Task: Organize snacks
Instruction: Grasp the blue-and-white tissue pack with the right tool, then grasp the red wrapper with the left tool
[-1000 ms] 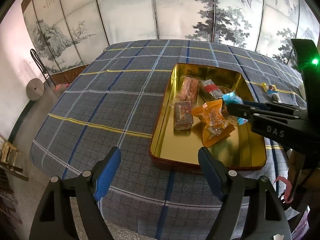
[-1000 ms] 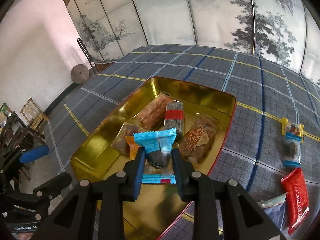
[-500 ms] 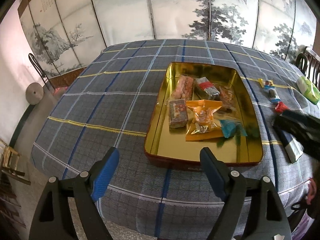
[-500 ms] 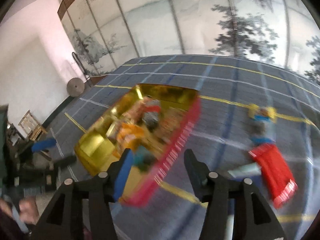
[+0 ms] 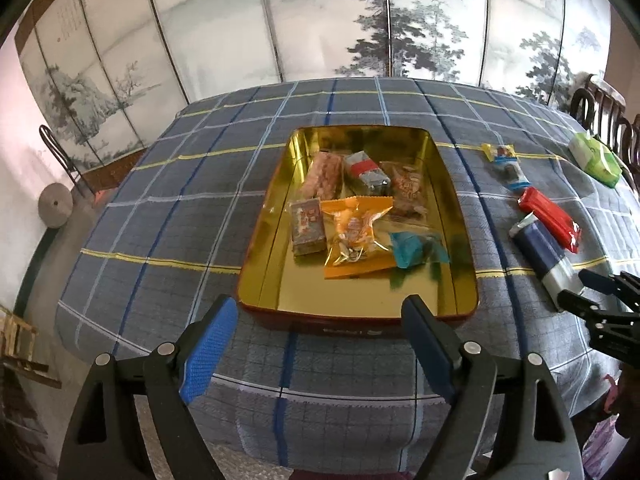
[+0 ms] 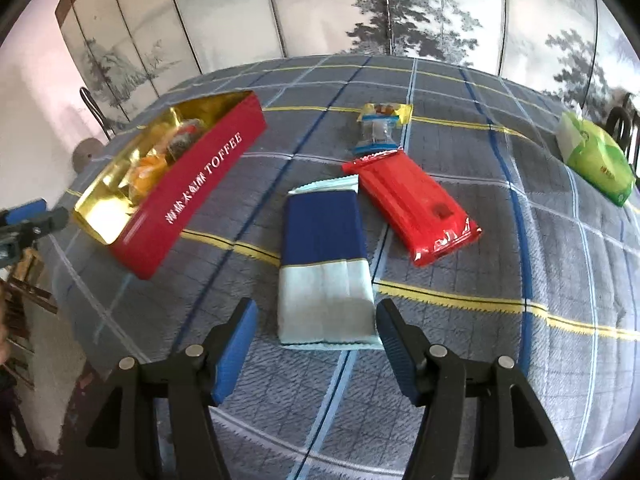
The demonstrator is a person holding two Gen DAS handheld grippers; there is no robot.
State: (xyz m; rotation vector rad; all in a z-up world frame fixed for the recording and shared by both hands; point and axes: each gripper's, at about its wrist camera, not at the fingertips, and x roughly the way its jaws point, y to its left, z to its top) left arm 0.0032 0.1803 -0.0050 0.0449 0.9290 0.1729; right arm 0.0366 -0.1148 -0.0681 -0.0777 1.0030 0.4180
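Observation:
A red toffee tin [image 5: 360, 322] [image 6: 192, 196] with a gold inside lies on the checked tablecloth and holds several wrapped snacks, among them an orange packet [image 5: 352, 236] and a teal one [image 5: 416, 250]. My left gripper [image 5: 320, 340] hovers just before the tin's near wall, its jaws opening with nothing between them. To the tin's right lie a blue and white packet [image 6: 324, 256] [image 5: 540, 252], a red packet [image 6: 412, 204] [image 5: 550, 218] and a small yellow-ended packet [image 6: 380, 128] [image 5: 506, 164]. My right gripper [image 6: 316, 332] is over the blue and white packet's near end, jaws opening, pads clear of it.
A green tissue pack [image 6: 596, 160] [image 5: 596, 158] sits at the table's far right by dark chair backs [image 5: 604, 112]. A painted folding screen [image 5: 320, 20] stands behind the table. The table's near edge drops to the floor right below both grippers.
My right gripper let go of the teal packet, which now lies in the tin, and swung right to the loose packets. The left gripper shifted slightly and opened a little wider.

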